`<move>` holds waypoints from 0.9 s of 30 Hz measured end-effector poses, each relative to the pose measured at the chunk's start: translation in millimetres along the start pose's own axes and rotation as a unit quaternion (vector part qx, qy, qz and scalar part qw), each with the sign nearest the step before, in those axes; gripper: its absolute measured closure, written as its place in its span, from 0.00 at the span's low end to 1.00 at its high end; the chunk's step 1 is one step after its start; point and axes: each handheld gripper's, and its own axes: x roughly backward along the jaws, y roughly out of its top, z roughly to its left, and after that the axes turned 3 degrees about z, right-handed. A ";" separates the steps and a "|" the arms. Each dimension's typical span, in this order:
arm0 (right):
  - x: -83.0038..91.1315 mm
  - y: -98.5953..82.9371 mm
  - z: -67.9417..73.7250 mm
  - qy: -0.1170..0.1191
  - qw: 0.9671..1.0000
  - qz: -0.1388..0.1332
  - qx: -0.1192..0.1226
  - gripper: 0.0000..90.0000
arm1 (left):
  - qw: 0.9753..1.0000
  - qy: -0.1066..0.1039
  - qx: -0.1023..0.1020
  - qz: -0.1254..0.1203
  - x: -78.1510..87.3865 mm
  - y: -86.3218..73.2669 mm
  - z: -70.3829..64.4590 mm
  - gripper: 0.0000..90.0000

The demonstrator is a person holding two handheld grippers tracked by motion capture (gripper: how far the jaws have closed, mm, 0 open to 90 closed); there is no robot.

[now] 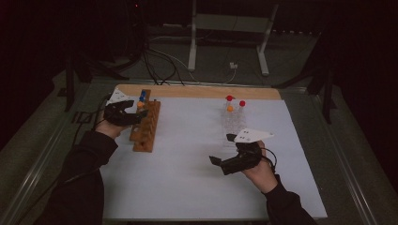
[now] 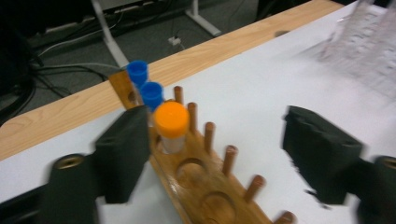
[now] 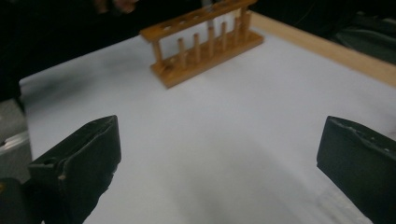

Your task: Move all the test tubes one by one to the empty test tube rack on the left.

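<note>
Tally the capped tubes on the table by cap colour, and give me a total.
Blue caps: 2, both in the wooden rack, blue-capped tubes and.
Orange caps: 2, one orange-capped tube in the wooden rack beside the open left gripper, one in the clear rack.
Red caps: 2, red-capped tubes and in the clear rack.
Total: 6 tubes.

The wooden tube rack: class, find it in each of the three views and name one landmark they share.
High view: the wooden tube rack stands at the left of the white table, beside the left gripper.
Left gripper view: it runs from centre to the bottom edge, between the open jaws.
Right gripper view: top centre, far off.
Shared landmark: the table's wooden edge.
</note>
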 end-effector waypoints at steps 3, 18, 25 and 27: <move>6.6 5.0 -8.3 -0.009 1.000 -0.012 -0.002 0.00 | 1.000 -0.009 -0.009 -0.009 10.7 -1.9 -9.1 0.17; -5.3 14.5 -74.4 -0.097 0.995 0.005 -0.040 0.03 | 0.992 -0.106 -0.027 -0.059 50.1 -30.6 -68.0 0.03; -32.6 5.2 -101.4 -0.132 0.989 0.032 -0.063 0.18 | 0.990 -0.126 -0.044 -0.049 48.8 -42.9 -87.3 0.03; -39.5 3.6 -107.6 -0.135 0.987 0.042 -0.069 0.23 | 0.989 -0.130 -0.045 -0.048 49.1 -44.3 -89.3 0.03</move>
